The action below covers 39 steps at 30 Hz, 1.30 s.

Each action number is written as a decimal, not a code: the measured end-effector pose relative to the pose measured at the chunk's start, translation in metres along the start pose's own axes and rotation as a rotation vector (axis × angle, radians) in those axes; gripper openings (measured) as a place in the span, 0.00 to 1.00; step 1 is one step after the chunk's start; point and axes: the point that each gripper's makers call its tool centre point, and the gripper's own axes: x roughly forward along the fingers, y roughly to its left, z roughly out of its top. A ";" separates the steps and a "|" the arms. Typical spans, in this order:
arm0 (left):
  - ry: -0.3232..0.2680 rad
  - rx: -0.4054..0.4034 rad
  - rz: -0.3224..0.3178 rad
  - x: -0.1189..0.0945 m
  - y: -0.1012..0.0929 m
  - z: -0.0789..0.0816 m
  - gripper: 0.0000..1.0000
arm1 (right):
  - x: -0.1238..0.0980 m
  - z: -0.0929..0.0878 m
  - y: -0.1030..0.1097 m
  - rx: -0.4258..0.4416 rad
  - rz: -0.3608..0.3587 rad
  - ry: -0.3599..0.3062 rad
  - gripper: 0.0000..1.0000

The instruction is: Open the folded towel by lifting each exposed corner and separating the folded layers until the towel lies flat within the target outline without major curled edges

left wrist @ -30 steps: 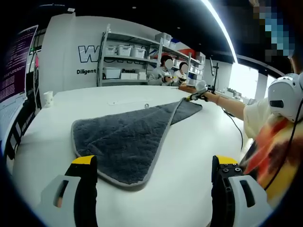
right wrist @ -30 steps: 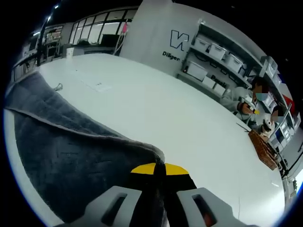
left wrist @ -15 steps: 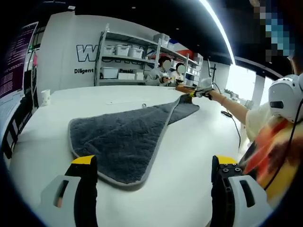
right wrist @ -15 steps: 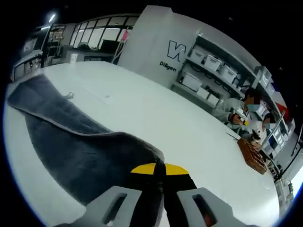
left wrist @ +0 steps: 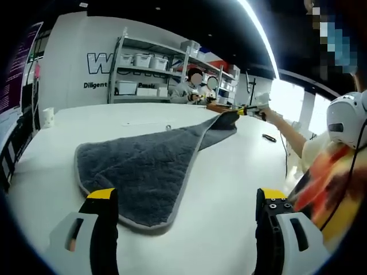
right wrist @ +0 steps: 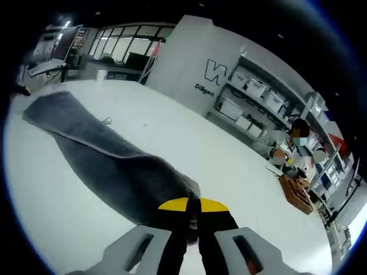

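Soft grey towel, one corner pinched and raised by the right claw; left claw released and idle.

Left claw [left wrist: 186, 209]: jaws spread wide with nothing between them, hovering low over the white bench [left wrist: 229, 172]; the near rounded edge of the towel [left wrist: 143, 172] lies just ahead of its left jaw, not touching. The towel looks plush, limp and light, likely to drape and sag rather than hold a shape, with a pale stitched hem that should give the firmest hold; corners are the places to take. Right claw [right wrist: 192, 209]: jaws clenched on a towel corner [right wrist: 184, 192], cloth trailing away from it across the bench in a long twisted band [right wrist: 97, 146], far end lying flat. From the left gripper view, that raised corner [left wrist: 229, 116] sits well apart at the far end. No target outline can be made out.
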 end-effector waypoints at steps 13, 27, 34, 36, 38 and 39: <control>0.008 0.006 -0.041 0.008 -0.007 0.000 0.98 | -0.045 -0.026 0.039 0.042 0.047 0.007 0.00; 0.004 -0.009 -0.049 0.010 -0.009 0.001 0.98 | -0.068 -0.061 0.074 -0.020 0.149 0.072 0.00; 0.010 -0.013 -0.058 0.012 -0.008 0.000 0.97 | -0.075 -0.090 0.073 0.052 0.167 0.126 0.00; 0.011 -0.013 -0.053 0.012 -0.007 0.000 0.97 | -0.078 -0.096 0.074 0.059 0.176 0.130 0.00; 0.004 -0.020 -0.053 0.012 -0.006 0.001 0.97 | -0.080 -0.102 0.076 0.052 0.191 0.145 0.00; 0.001 -0.023 -0.057 0.012 -0.007 0.001 0.97 | -0.081 -0.105 0.078 0.052 0.200 0.157 0.00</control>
